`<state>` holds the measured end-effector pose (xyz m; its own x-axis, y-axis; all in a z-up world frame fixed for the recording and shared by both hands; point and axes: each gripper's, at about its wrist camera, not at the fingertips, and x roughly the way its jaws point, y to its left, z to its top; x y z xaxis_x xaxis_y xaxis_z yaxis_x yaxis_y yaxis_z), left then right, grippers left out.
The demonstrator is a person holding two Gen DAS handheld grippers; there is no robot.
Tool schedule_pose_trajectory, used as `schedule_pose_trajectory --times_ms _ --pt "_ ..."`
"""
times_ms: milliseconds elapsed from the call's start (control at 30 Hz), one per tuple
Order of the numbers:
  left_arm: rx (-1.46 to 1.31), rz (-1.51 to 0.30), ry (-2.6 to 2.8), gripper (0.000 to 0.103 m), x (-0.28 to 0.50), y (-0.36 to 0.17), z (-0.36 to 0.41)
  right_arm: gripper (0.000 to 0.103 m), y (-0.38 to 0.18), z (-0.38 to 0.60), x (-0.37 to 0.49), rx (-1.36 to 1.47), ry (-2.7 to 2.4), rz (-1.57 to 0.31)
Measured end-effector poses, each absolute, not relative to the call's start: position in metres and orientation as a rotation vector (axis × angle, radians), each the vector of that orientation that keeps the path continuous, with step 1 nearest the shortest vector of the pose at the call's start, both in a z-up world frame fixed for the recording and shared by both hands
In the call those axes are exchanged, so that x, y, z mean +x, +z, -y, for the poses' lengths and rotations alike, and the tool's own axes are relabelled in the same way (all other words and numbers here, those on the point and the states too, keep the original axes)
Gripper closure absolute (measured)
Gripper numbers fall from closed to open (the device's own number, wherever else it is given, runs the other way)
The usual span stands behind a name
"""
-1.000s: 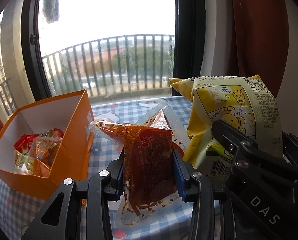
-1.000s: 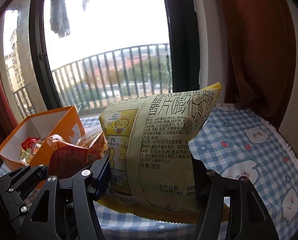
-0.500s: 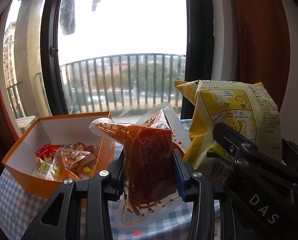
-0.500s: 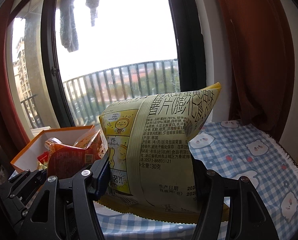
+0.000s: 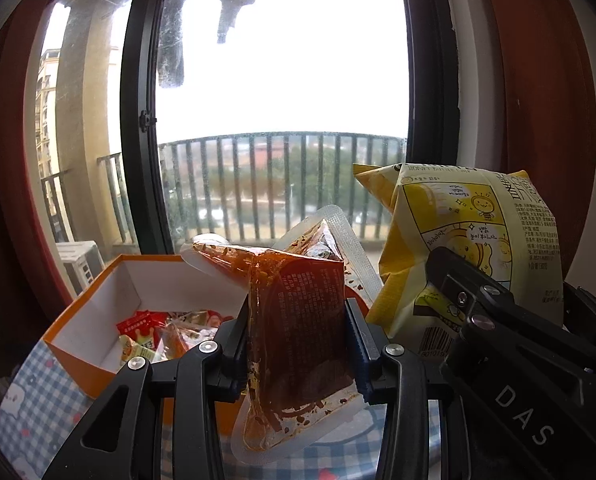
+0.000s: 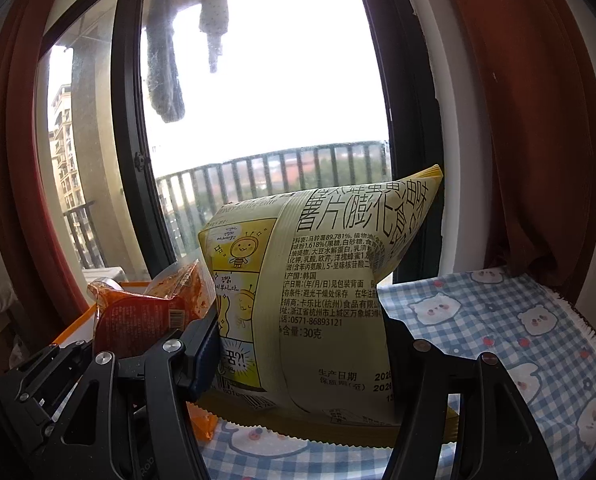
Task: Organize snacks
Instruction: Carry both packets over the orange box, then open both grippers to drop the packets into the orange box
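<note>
We hold both grippers side by side above the counter [image 6: 510,312], which is covered in a blue checked cloth with bear faces. Its right part lies bare up to a frayed cloth edge near the brown curtain [image 6: 538,120]. Straight ahead stands the window [image 5: 282,80] with a dark frame and a balcony railing behind the glass.

To the left sits the orange box [image 5: 94,304], open at the top, with small wrapped snacks [image 5: 158,336] lying on its white floor. Its near rim is just beside our left gripper [image 5: 298,340].

The left gripper's jaws are clenched on a clear pouch of red spicy snack [image 5: 298,320], held upright and clear of the cloth, its top corner leaning toward the box. The right gripper [image 6: 302,344] stands with jaws about half spread, grasping a yellow honey butter chip bag [image 6: 330,280] by its sides; the bag is upright, its lower seam low over the cloth. Whether it touches the cloth we cannot tell. The two packets are close together.
</note>
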<state>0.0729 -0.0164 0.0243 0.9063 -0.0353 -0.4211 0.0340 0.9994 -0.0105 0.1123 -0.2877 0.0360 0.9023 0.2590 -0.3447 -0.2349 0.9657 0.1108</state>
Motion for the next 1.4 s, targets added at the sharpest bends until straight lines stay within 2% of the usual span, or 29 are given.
schedule_pose_trajectory --times_ms 533,1167,1200,1300,1400 --pt "-0.061 -0.469 0.117 0.062 0.1 0.009 -0.077 0.036 0.027 0.183 0.138 -0.008 0.378 -0.39" --pt "-0.156 -0.591 0.273 0.06 0.15 -0.032 -0.163 0.036 -0.011 0.065 0.191 -0.077 0.48 -0.537" --pt "-0.157 -0.592 0.283 0.058 0.152 -0.034 -0.163 0.036 -0.014 0.063 0.194 -0.078 0.486 -0.548" --pt "-0.142 -0.594 0.325 0.039 0.153 -0.039 -0.167 0.035 -0.023 0.055 0.203 -0.078 0.515 -0.596" --pt "-0.149 -0.623 0.319 0.036 0.156 -0.042 -0.172 0.034 -0.031 0.047 0.208 -0.07 0.52 -0.63"
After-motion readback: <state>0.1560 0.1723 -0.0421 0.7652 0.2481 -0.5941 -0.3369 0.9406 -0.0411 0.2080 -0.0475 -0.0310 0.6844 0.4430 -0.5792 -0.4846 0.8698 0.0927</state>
